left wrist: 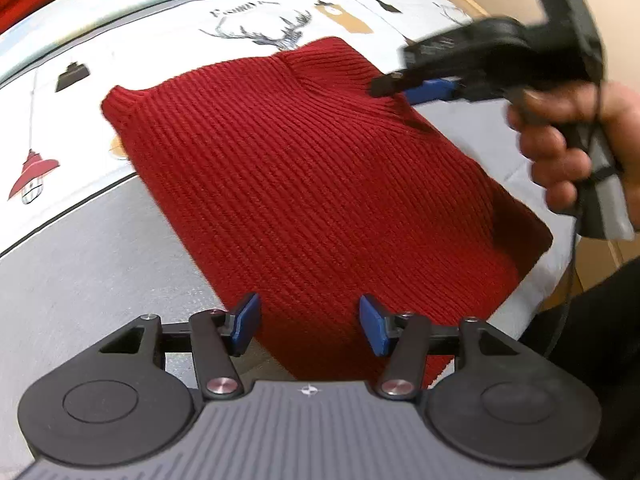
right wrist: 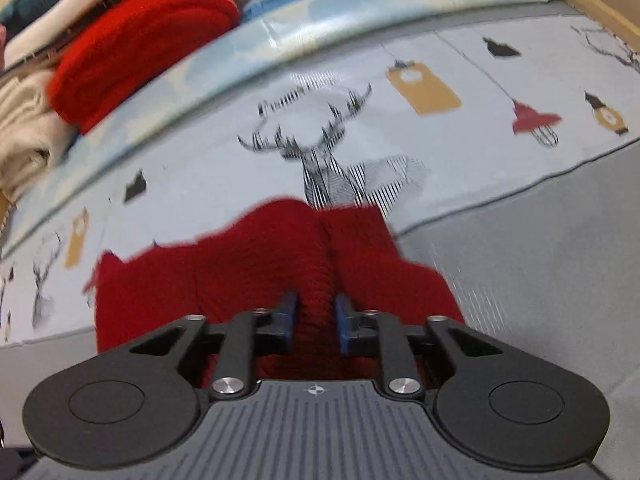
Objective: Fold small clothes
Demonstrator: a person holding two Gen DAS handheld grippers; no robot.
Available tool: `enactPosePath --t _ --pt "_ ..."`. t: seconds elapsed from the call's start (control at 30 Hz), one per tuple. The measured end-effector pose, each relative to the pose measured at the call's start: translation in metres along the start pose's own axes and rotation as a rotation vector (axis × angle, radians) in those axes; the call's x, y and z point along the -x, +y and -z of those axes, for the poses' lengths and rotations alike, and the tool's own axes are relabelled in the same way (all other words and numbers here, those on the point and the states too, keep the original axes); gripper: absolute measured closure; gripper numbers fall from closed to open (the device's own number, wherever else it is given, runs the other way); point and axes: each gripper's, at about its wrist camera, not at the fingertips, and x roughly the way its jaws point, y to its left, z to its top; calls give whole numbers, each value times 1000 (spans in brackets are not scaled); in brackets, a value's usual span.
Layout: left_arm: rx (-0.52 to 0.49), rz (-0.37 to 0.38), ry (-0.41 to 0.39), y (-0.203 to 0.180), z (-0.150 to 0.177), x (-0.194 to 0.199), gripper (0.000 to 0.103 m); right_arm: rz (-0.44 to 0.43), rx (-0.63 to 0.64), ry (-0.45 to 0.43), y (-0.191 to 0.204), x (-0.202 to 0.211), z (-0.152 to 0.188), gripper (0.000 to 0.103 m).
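A dark red ribbed knit garment (left wrist: 312, 184) lies folded flat on the patterned table cover. My left gripper (left wrist: 308, 324) is open and empty, its blue pads just above the garment's near edge. My right gripper (right wrist: 316, 318) is shut on a raised ridge of the red knit garment (right wrist: 248, 276) at its far right edge. In the left wrist view the right gripper (left wrist: 394, 86) shows at the upper right, held in a hand, its black and blue fingers pinching the knit.
The cover (right wrist: 224, 160) is grey with deer, lantern and lamp prints. A pile of folded clothes, a bright red one (right wrist: 140, 40) on cream ones (right wrist: 24, 136), sits at the far left. A wooden edge (right wrist: 600, 8) runs at the far right.
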Motion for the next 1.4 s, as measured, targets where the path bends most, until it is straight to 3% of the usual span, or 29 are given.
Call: enactPosePath --t 0.1,0.17,0.23,0.27,0.33,0.37,0.4,0.47,0.57,0.73,0.87,0.93,1.03,1.23,1.4 --pt "63 1 -43 12 -5 10 42 -20 42 -60 -2 25 0 62" --pt "105 9 -77 20 -8 17 42 -107 97 -89 -2 44 3 61" --pt "133 15 -97 25 -10 19 42 -208 187 -60 1 57 12 55" --pt "138 15 -98 26 -10 18 42 -235 239 -23 2 58 19 45" --pt "131 -15 -60 24 -10 6 42 -181 366 81 4 47 38 43" --pt "119 -44 -25 23 -9 -2 42 -79 431 141 1 35 49 41" --pt "106 -67 11 20 -7 -10 35 -33 445 180 -5 27 55 32" --pt "88 -93 50 14 -6 -19 32 -44 387 220 -17 21 55 32" --pt "91 -86 22 9 -12 -15 28 -89 343 185 -20 33 48 32" --pt "229 -83 -65 22 -21 -6 16 -173 162 80 -41 48 24 29" --pt "400 -50 -75 46 -27 -8 14 -73 25 36 -70 42 10 22" --pt "467 -18 -73 53 -27 -12 13 -14 3 53 -81 32 12 22" --pt "544 20 -45 64 -27 -27 6 39 -10 162 -94 4 21 21" --pt "639 138 -22 78 -31 -55 4 23 32 198 -96 -10 28 18" --pt "651 170 -17 80 -34 -68 2 -5 2 221 -107 -15 25 18"
